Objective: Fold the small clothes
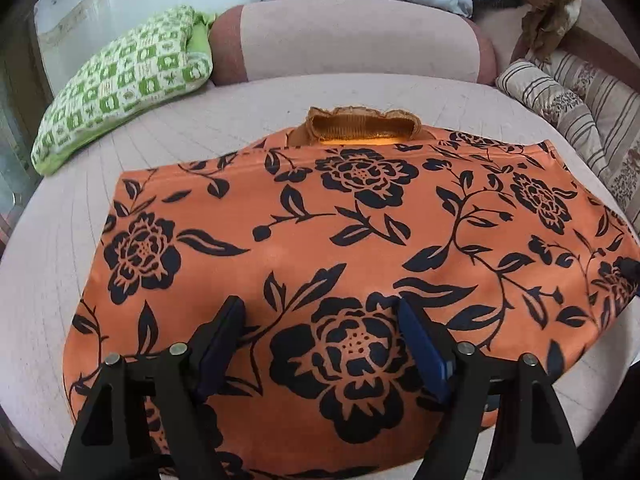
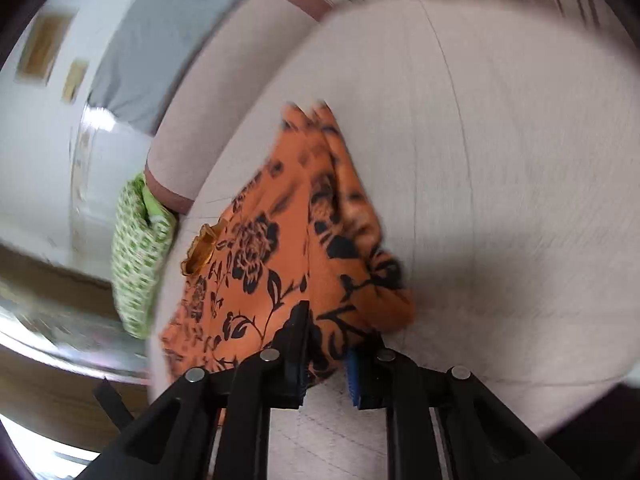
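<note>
Left wrist view: the left gripper (image 1: 320,344) hangs over the near part of the garment (image 1: 320,232) with its jaws wide and nothing between the pads, the blue pads standing either side of a large black flower. That spread looks like readiness to take the near edge or to press the cloth flat, though which one I cannot tell. The garment lies spread on a pale round cushion (image 1: 60,280), flat enough to fold, probably laid out this way so that its edges are easy to reach. It is orange with black flowers and leaves, and a brownish ribbed band (image 1: 360,126) peeks out at its far edge. A dark tip at the garment's right edge may be the other gripper. A green patterned pillow (image 1: 124,84) and a striped pillow (image 1: 560,100) lie well apart from it, beyond the cushion.

Right wrist view: this picture is blurred. The right gripper (image 2: 326,344) is pinched narrow on the garment's (image 2: 280,248) edge, cloth bunched between its pads, so this side is held. The cloth beyond the pads rises in a ridge and folds, which suggests that side is being lifted to turn it over the rest. The band (image 2: 202,250) shows at the left, near the green pillow (image 2: 140,256).
</note>
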The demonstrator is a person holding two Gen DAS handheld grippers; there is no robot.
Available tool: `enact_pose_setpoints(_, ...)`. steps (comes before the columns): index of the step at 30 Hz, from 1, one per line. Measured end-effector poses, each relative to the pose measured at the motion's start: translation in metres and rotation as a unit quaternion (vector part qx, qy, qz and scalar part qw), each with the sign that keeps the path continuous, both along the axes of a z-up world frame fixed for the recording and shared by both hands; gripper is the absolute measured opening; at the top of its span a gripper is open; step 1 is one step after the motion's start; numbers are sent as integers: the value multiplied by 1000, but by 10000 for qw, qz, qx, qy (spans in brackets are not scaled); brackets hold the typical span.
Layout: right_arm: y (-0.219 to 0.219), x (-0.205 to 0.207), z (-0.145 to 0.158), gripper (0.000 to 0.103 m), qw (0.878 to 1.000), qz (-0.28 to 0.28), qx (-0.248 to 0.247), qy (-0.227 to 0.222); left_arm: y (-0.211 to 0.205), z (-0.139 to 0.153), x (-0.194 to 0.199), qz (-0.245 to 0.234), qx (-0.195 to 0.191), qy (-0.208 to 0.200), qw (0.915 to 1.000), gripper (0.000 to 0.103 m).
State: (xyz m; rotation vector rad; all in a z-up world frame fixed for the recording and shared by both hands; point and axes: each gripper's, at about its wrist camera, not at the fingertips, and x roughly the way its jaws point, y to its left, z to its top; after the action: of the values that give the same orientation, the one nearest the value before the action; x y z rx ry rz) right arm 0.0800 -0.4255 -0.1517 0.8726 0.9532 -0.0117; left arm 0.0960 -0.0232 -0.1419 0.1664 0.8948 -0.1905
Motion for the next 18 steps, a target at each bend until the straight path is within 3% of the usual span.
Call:
enact_pose_setpoints(2,-2,2,-13,20,9988,-3,-170,449,-3,0,-1,9,26,45,10000,81)
enact_pose_setpoints(3,-4,2,-22,21,9982,28,39,593,-1,0,1,-3,0,73,10000,81)
enact_pose_setpoints(4,-7,-1,-23,29,9984,-32,171,546,0,1,2,-21,-36,95,9999,81)
enact_pose_setpoints(7,-15,-9,0,78,9989,-149,-116,432,3,0,2,-98,-73,65,9999,82)
enact_pose_setpoints(11,-34,12,39,80,9974,-175,-690,-95,2,-1,4,-45,-106,61,9999,83)
enact_pose_setpoints(14,-45,72,33,80,9986,294,-312,-296,2,-1,5,-23,-116,78,9999,83)
enact_pose_setpoints(16,-43,115,13,79,9979,635,-90,-28,2,-1,5,-27,-125,93,9999,83)
enact_pose_setpoints(17,-40,135,1,73,9967,784,-21,192,2,-1,6,-32,-125,104,9999,83)
enact_pose_setpoints(18,-36,151,-12,58,9947,946,26,397,2,-1,6,-37,-125,119,9998,83)
